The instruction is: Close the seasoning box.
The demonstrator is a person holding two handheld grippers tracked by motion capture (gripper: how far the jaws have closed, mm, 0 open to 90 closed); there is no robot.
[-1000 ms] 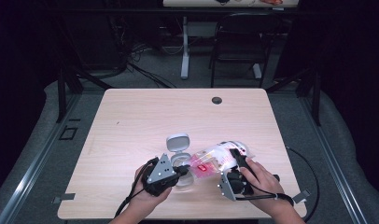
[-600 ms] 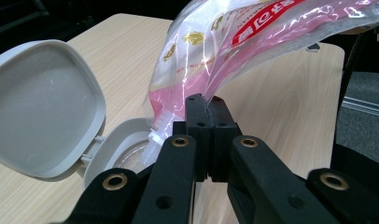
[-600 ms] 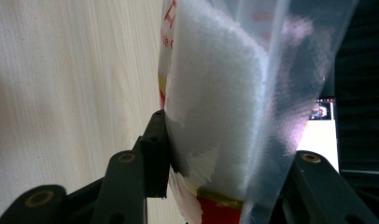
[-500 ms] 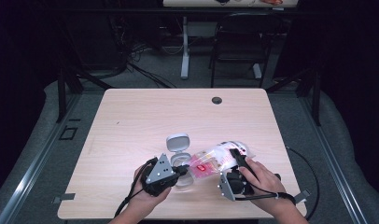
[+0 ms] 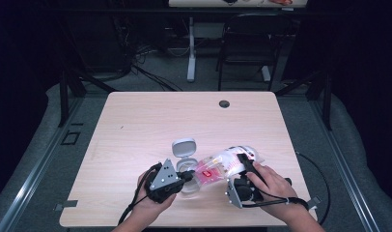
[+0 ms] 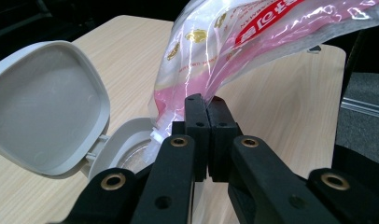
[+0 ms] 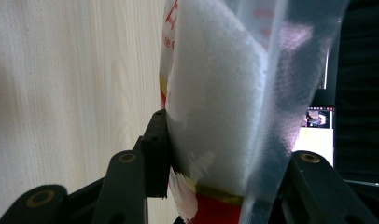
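A clear plastic bag of white powder, with a red label, lies tilted across the table's near middle. My left gripper is shut on the bag's low, narrow end, and its pads meet right over an open grey container. The container's hinged lid stands flipped back. My right gripper is shut on the bag's full, raised end, with the white powder bulging between its spread jaws.
The wooden table has a round cable hole near its far edge. A cable loops off the right side. A chair and a desk leg stand beyond the table.
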